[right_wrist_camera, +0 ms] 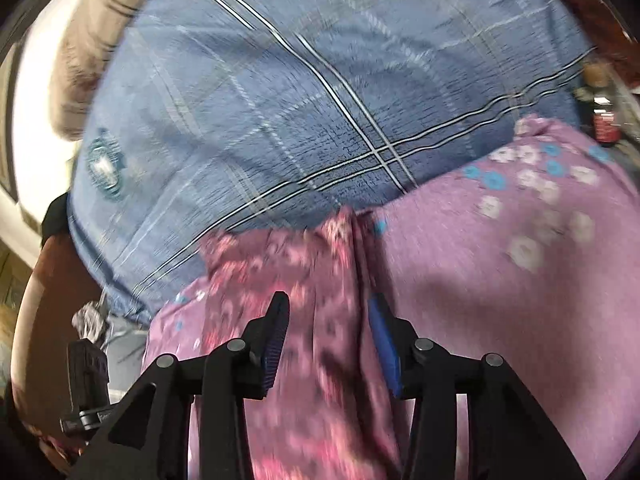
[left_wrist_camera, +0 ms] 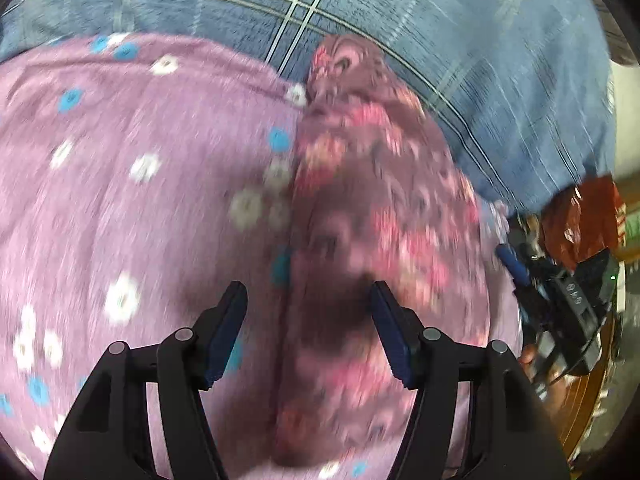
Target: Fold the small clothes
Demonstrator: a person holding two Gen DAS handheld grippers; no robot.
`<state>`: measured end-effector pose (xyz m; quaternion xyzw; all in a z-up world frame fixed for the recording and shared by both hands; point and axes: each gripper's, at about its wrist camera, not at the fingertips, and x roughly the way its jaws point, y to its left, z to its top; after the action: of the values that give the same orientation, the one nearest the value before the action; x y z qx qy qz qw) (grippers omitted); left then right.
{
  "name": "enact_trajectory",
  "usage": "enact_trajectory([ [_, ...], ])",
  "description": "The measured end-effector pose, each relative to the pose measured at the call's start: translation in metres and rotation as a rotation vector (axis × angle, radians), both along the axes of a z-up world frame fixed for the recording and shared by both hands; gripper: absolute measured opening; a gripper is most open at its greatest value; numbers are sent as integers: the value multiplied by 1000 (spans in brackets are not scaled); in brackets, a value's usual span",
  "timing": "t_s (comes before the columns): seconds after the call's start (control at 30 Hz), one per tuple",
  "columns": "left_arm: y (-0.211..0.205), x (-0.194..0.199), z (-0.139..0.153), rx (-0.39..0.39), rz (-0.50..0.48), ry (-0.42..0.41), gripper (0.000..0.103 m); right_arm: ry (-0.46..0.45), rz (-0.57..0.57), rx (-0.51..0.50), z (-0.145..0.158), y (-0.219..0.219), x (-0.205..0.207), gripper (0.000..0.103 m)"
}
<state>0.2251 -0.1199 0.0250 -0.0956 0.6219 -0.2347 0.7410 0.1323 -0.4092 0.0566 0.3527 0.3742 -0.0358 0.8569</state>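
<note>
The light purple cloth garment with white and blue flower print [left_wrist_camera: 132, 200] lies spread on the blue plaid bedspread with pale crossing stripes [left_wrist_camera: 440, 32]. It fills the left and centre of the left wrist view and the lower right of the right wrist view. Along its edge sits a darker maroon-pink floral fabric panel [left_wrist_camera: 360, 208], prob. the garment's inner side or a flap turned over onto it; blur makes it hard to say which. It runs as a band from upper centre down to the bottom of the left wrist view, and up the middle of the right wrist view. The flat lay on the bedspread looks deliberate: a smooth base so a fold can land square.

Left gripper [left_wrist_camera: 308, 304]: jaws apart, approx. mid-wide, nothing pinched. The blue pads [left_wrist_camera: 226, 340] stand clear either side of the seam where maroon meets purple, w/ cloth seen below them, not between them.

Right gripper [right_wrist_camera: 328, 316]: jaws parted, narrower than the left. The maroon band passes under the gap, but no cloth is seen pressed by either pad, so it reads as let go. Whether a fingertip brushes the fabric can't be told through the blur.

At the right edge of the left wrist view, the other handheld rig and a hand [left_wrist_camera: 532, 356] show beside a dark red crinkly packet [left_wrist_camera: 580, 216].
</note>
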Motion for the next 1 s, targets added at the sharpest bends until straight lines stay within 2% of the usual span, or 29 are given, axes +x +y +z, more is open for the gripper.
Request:
enact_trajectory([
  [0.1,-25,24,-6,50,-10,-6,62,88,7,-38,-22,0,40,45],
  [0.13,-32,30,-9,62,-16,-7,62,129,32,-59,-31,3,54,43],
  [0.17,-39,35,-11,66,-22,-8,62,140,73,-65,-34,6,60,13],
  [0.2,-45,41,-15,69,-21,-13,62,131,140,-101,-33,13,68,8],
  [0.23,-49,45,-20,74,-13,-13,63,91,149,-167,-25,18,68,8],
  [0.3,-57,53,-37,86,1,19,65,44,130,-157,-22,12,66,8],
  [0.4,-58,52,-32,92,-3,-11,67,175,95,-109,-56,-5,72,9],
  [0.43,-56,49,-29,92,-21,-20,67,170,96,-93,-58,-7,70,9],
  [0.47,-50,46,-25,89,-34,-30,67,143,85,-80,-55,-8,64,10],
  [0.5,-40,39,-20,80,-38,-42,67,110,69,-60,-48,-10,55,16],
  [0.57,-20,27,-15,36,-30,-42,67,50,56,11,-37,-15,31,19],
  [0.63,-3,9,-18,-25,-15,-15,67,9,95,100,-34,-14,12,41],
  [0.67,1,2,-22,-44,-8,2,67,1,107,132,-36,-10,2,61],
  [0.7,3,-6,-27,-58,-2,25,67,4,108,139,-40,-4,-6,64],
  [0.73,4,-14,-31,-57,12,33,67,6,117,134,-43,2,-9,61],
  [0.77,6,-23,-29,-47,35,9,67,30,153,87,-45,13,-9,25],
  [0.8,1,-28,-19,-31,43,-21,67,60,189,-54,-42,32,-11,12],
  [0.83,0,-36,-14,-8,41,-59,67,46,192,-111,-37,39,-13,12],
  [0.87,-3,-41,-11,14,36,-88,67,-14,176,-137,-28,45,-24,12],
  [0.93,-11,-49,-9,61,11,-126,68,-46,139,-129,-27,39,-32,12],
  [1.0,-19,-54,-8,79,10,-128,68,56,132,-132,-49,30,-25,15],
])
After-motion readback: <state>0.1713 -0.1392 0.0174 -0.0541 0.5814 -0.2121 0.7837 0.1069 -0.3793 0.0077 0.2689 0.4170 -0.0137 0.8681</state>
